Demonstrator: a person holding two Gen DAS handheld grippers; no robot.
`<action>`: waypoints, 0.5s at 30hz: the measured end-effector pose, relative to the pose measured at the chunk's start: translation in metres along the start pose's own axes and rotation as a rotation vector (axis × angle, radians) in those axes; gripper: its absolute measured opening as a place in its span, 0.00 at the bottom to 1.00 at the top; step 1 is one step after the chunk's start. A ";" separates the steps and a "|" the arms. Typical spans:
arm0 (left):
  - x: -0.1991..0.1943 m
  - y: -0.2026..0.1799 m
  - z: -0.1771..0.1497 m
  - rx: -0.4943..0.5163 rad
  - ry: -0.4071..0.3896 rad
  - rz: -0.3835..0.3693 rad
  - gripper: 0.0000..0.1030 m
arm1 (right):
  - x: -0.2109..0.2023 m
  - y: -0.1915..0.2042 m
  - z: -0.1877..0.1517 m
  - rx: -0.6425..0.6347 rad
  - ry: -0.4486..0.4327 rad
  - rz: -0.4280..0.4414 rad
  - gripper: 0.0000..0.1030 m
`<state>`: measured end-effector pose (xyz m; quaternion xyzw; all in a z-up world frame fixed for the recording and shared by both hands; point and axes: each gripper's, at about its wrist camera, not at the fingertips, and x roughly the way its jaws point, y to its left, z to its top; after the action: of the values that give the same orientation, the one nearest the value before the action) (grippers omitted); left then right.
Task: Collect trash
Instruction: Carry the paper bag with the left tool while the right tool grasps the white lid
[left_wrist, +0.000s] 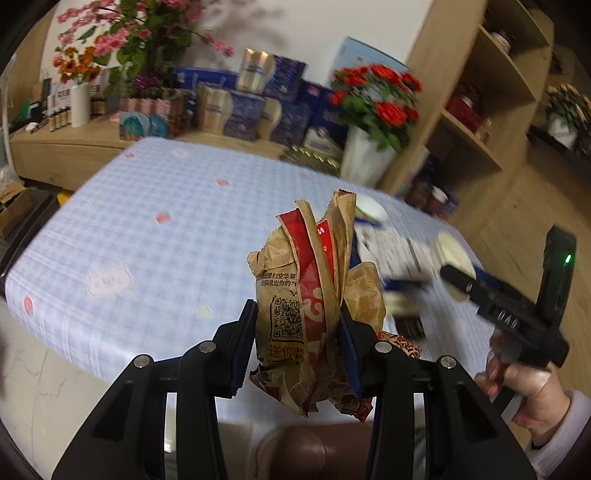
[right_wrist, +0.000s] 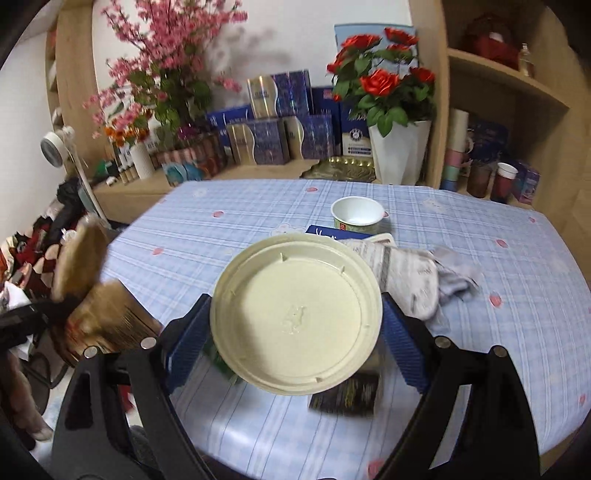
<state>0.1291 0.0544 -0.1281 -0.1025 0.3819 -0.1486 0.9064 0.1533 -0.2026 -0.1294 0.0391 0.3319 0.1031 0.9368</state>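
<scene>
Clamped in the left gripper (left_wrist: 297, 328): crumpled paper bag (left_wrist: 314, 314), raised above the worktop (left_wrist: 147, 236). Right gripper (right_wrist: 295, 328) jaws pressing, seemingly, the cream plastic lid (right_wrist: 295, 317); paper cup (right_wrist: 357, 215) behind, grey sock (right_wrist: 417, 280) beside the lid.

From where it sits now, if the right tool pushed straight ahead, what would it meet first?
The right tool already clamps the cream lid. Straight beyond lie the grey cloth and a blue packet, then the white cup; depth is unclear.
</scene>
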 end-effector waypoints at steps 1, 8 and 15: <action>0.000 -0.006 -0.011 0.010 0.017 -0.010 0.40 | -0.011 -0.001 -0.006 0.009 -0.011 0.001 0.84; 0.011 -0.039 -0.086 0.098 0.139 -0.077 0.40 | -0.068 -0.001 -0.046 0.041 -0.070 0.004 0.84; 0.038 -0.060 -0.137 0.110 0.250 -0.119 0.40 | -0.097 -0.005 -0.083 0.054 -0.067 -0.021 0.84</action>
<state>0.0433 -0.0249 -0.2293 -0.0558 0.4764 -0.2342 0.8456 0.0282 -0.2287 -0.1347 0.0642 0.3034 0.0829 0.9471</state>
